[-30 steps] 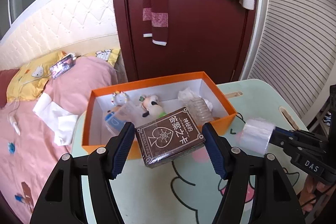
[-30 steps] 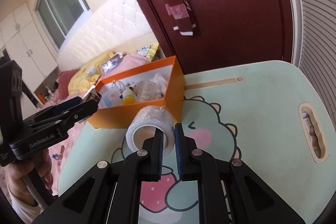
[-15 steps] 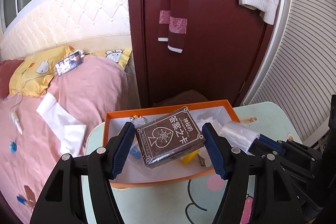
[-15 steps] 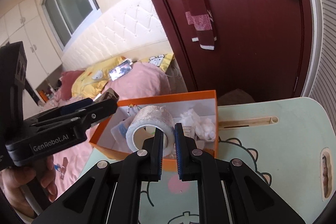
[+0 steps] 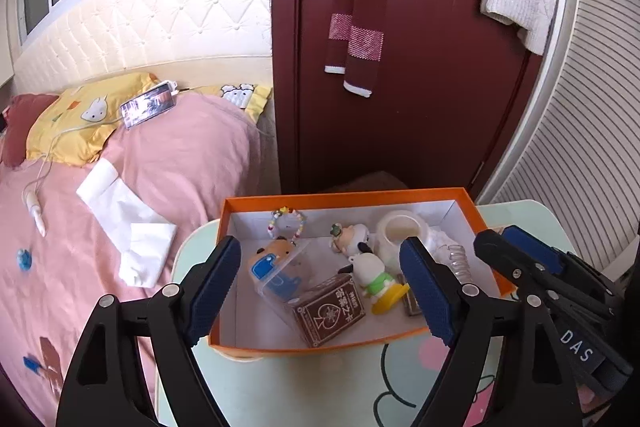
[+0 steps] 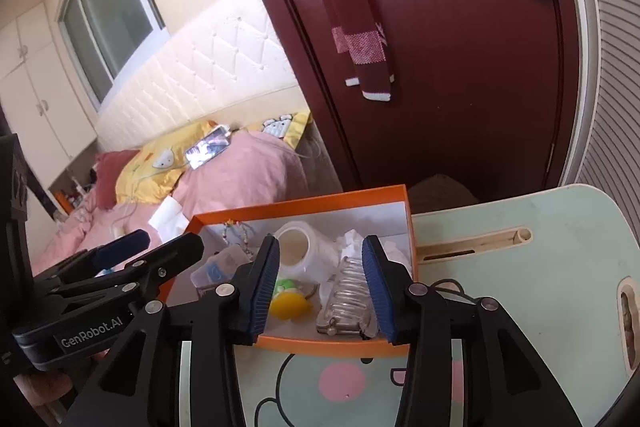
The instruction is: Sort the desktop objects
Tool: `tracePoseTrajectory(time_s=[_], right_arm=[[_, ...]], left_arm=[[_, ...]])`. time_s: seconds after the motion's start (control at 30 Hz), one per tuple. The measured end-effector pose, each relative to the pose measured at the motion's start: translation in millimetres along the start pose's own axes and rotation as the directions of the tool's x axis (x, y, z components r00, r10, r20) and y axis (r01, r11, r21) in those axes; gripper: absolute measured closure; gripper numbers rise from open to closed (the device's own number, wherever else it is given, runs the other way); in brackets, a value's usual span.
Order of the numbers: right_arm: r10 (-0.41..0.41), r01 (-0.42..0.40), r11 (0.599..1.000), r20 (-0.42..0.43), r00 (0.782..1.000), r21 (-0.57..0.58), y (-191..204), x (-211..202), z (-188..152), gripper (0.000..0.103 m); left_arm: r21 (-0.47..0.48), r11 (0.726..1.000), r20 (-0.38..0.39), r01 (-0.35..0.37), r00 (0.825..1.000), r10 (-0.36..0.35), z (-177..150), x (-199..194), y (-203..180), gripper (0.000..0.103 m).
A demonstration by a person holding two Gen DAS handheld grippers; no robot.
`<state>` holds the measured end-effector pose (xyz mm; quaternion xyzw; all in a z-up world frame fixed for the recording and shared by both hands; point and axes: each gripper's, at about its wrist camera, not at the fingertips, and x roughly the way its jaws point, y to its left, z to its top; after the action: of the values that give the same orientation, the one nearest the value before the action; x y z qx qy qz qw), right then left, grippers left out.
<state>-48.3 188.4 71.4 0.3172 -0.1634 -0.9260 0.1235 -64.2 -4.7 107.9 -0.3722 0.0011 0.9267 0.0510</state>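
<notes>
Left wrist view: the left gripper hangs over the orange box and its jaws are opening, with nothing between the pads. The card box lies below them on the white floor of the box, near the front wall, and touches no pad. Beside it stand a small dog figure on a yellow base and a clear case with a blue toy inside. A bead bracelet lies near the far wall. The tape roll rests on its side in the far right part of the box, its hole turned to the camera.

In the right wrist view, the right gripper is over the same box and its jaws are also opening, empty. The tape roll lies inside the box, just past the left pad and free of it. A clear ribbed bottle lies between the pads but lower, on the box floor. White crumpled paper sits behind it. The box stands at the left edge of the green bench, next to the pink bed
</notes>
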Motion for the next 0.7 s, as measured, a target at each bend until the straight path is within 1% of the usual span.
tracePoseTrajectory(time_s=[0.27,0.53,0.7], right_arm=[[-0.017,0.017,1.0,-0.012,1.0,-0.007,-7,-5,2,0.058],[-0.036,0.034,0.999,-0.039,0.999,-0.04,-1,0,-4,0.058],[-0.051,0.048,0.996,-0.037,0.998,-0.071,5,-2,-8,0.058]], left_arm=[[-0.004,1.0,-0.016,0.015,1.0,-0.015,-2,3,-2,0.021],[0.025,1.0,-0.022,0.002,1.0,-0.002,-5,3,-6,0.021],[0.002,1.0,-0.014,0.007,1.0,-0.007,-10,-3,-1,0.021]])
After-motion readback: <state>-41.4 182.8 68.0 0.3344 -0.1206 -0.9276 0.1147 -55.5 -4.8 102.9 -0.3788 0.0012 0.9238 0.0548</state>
